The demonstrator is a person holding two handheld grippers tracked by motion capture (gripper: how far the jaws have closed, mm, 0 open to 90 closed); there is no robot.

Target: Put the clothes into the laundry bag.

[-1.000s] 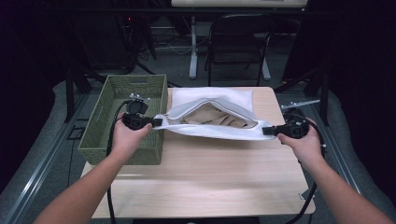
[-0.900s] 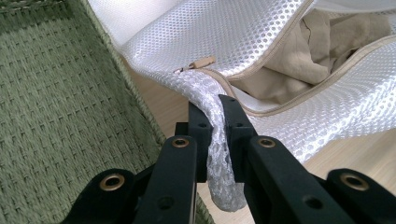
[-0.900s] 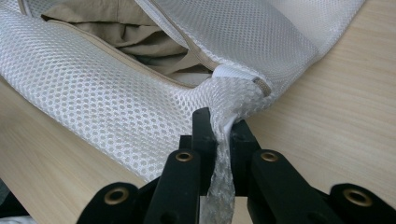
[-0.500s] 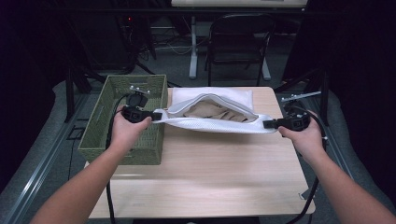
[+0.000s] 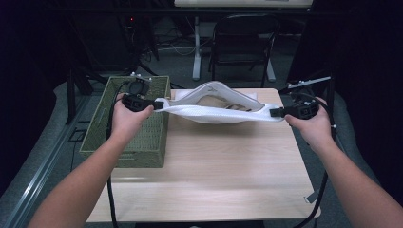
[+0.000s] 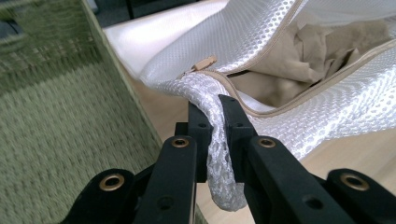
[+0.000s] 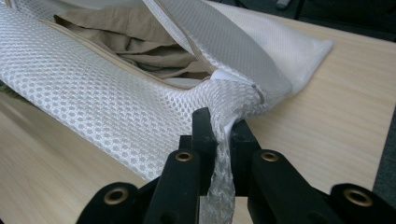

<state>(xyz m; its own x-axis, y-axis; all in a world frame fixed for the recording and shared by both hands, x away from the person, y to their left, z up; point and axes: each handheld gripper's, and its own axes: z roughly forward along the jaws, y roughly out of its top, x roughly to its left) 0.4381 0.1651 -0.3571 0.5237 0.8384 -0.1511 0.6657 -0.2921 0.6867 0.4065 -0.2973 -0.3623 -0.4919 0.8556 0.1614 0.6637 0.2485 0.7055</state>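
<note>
A white mesh laundry bag (image 5: 218,113) with a tan zipper hangs stretched between my two grippers above the wooden table (image 5: 214,166). Its mouth gapes open and tan clothing (image 6: 299,60) lies inside. My left gripper (image 5: 154,105) is shut on the bag's left corner (image 6: 217,140), where the mesh bunches between the jaws. My right gripper (image 5: 274,113) is shut on the right corner (image 7: 224,140), next to the zipper's end. The tan clothing (image 7: 135,37) also shows through the open mouth in the right gripper view.
A green woven basket (image 5: 138,142) stands at the table's left side, just under my left hand. A dark folding chair (image 5: 242,42) and table legs stand beyond the far edge. The near half of the table is bare wood.
Both hands have lifted the bag up off the table. It now hangs taut between the grippers, with its mouth arched higher.
</note>
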